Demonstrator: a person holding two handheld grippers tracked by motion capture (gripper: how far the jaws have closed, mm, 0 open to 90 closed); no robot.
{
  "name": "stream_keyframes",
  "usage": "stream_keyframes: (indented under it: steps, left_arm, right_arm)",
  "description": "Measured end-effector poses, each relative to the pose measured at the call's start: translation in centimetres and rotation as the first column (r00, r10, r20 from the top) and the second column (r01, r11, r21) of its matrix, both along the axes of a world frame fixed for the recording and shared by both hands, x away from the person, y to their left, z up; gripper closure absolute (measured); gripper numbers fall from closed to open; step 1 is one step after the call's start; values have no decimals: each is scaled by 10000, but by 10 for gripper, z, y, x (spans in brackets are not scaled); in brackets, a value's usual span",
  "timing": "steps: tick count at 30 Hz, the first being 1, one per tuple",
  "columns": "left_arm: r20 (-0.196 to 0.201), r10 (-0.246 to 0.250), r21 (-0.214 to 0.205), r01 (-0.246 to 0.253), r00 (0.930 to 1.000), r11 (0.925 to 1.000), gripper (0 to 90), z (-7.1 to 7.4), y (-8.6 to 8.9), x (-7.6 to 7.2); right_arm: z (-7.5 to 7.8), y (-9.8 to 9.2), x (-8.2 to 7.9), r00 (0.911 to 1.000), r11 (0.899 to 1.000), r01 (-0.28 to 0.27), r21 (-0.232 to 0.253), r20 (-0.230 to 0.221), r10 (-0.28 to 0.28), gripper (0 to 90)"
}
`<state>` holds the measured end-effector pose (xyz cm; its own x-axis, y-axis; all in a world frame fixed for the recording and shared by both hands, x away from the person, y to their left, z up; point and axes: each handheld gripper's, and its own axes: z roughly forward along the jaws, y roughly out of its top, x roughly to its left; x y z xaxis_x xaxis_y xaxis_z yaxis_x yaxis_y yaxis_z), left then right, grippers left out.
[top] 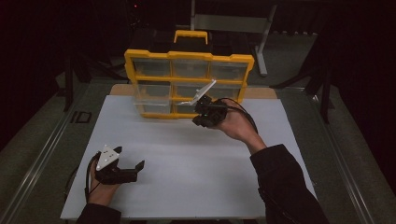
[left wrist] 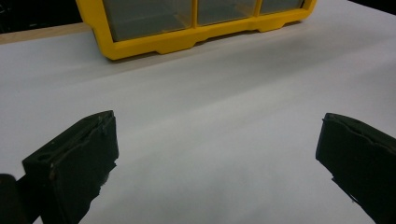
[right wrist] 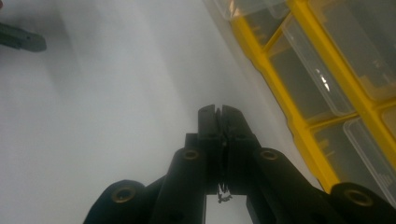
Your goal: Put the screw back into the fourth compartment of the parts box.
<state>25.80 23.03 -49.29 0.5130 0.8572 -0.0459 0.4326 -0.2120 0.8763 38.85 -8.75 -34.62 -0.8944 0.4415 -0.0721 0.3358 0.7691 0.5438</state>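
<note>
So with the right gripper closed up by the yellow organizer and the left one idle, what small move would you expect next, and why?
Probably the right gripper eases toward the yellow organizer, possibly to drop something in. Its jaws are pressed together, and something tiny and thin seems to show in the slit between them, too small to identify. The left gripper is open over the bare white table, so it likely waits.

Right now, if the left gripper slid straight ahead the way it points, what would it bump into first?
Probably the yellow plastic organizer box with clear compartments. The open left gripper has bare white tabletop ahead until that box's bottom edge, though depth is hard to judge.
</note>
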Motion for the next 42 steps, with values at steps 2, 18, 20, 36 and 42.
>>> stream_keyframes:
  steps: [2, 18, 20, 36, 42]
  left_arm:
    - [-19, -26, 12, 26, 10000, 10000, 1, 0, 0, 0]
    - [-185, -108, 40, 108, 9998, 9999, 1, 4, -2, 0]
    - [-188, -104, 54, 105, 9998, 9999, 1, 4, -2, 0]
    - [-107, -22, 62, 22, 9999, 10000, 2, 4, -3, 0]
    - [-129, -36, 99, 38, 9999, 9999, 2, 4, -3, 0]
  right_arm:
    - [2, 0, 1, 10000, 10000, -3, 62, 22, 3, 875]
    - [15, 3, 6, 9999, 9987, -9, 505, 144, 2, 876]
    - [17, 5, 7, 9998, 9984, -26, 566, 182, 15, 876]
    - [32, 15, 12, 9989, 9967, -138, 799, 462, 102, 875]
    - [37, 20, 14, 9987, 9955, -146, 935, 499, 100, 875]
